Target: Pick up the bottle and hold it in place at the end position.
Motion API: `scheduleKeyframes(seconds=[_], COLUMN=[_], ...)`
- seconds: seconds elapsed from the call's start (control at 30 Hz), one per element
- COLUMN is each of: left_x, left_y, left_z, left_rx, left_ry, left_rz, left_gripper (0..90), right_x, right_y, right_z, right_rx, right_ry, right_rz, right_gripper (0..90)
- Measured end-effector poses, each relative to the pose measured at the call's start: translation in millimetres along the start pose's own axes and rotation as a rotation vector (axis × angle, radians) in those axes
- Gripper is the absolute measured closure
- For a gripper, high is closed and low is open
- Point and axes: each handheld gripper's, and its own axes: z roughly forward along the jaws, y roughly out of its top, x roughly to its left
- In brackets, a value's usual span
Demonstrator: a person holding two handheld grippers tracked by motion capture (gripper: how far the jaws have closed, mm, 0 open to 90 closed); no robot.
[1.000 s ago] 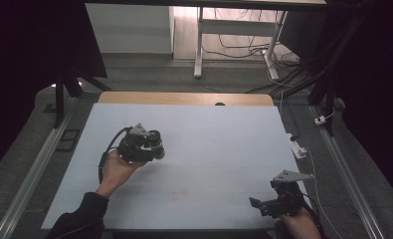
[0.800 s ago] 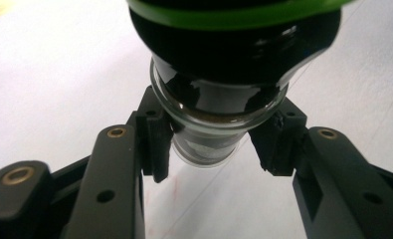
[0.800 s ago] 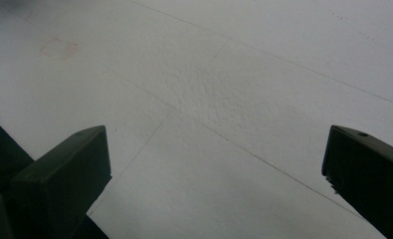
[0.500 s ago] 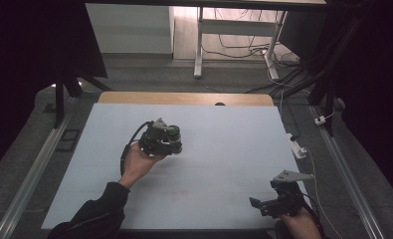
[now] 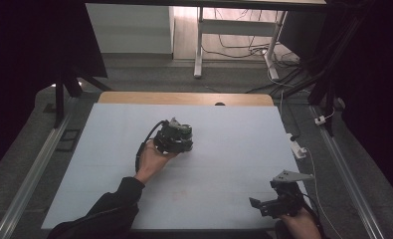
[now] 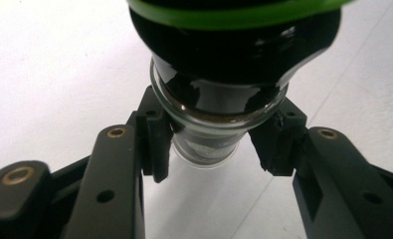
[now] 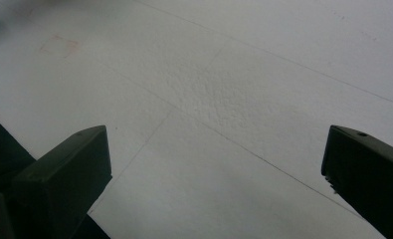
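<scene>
1. The left gripper (image 5: 176, 138) was held over the middle of the table (image 5: 234, 129), a little toward 10 o'clock from centre, in the person's left hand (image 5: 151, 162)

2. Its jaws were clamped on a glass jar (image 6: 209, 134), one pad on each side of the glass just below the rim

3. In the left gripper view the jar ran up toward 12 o'clock, with a black top and a green band (image 6: 234, 15) above the glass, and something dark brown inside

4. I could not tell whether the jar touched the table

5. The right gripper (image 5: 271, 201) sat low near the table's edge at about 5 o'clock, well apart from the left one

6. Its jaws stood wide apart with nothing between them, just the pale table surface (image 7: 224, 99) in the right gripper view

7. A faint red square mark (image 7: 58, 46) lay on the table at about 10 o'clock in that view
</scene>
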Motion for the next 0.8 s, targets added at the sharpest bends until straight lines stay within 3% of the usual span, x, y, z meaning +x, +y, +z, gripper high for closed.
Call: scheduleKeyframes(seconds=[0.43, 0.8], left_x=[7.3, 4.7], left_y=[-8.5, -11.4], left_z=[18.6, 25.0], left_rx=[0.007, 0.02], left_ry=[0.03, 0.045], left_rz=[-0.023, 0.013], left_gripper=[53.6, 53.6], right_x=[0.2, 0.4], right_y=[-0.6, -0.8], right_z=[-0.3, -0.7], right_rx=[-0.001, -0.001], right_ry=[-0.003, -0.002], right_rz=[-0.002, -0.003], right_gripper=[0.0, 0.0])
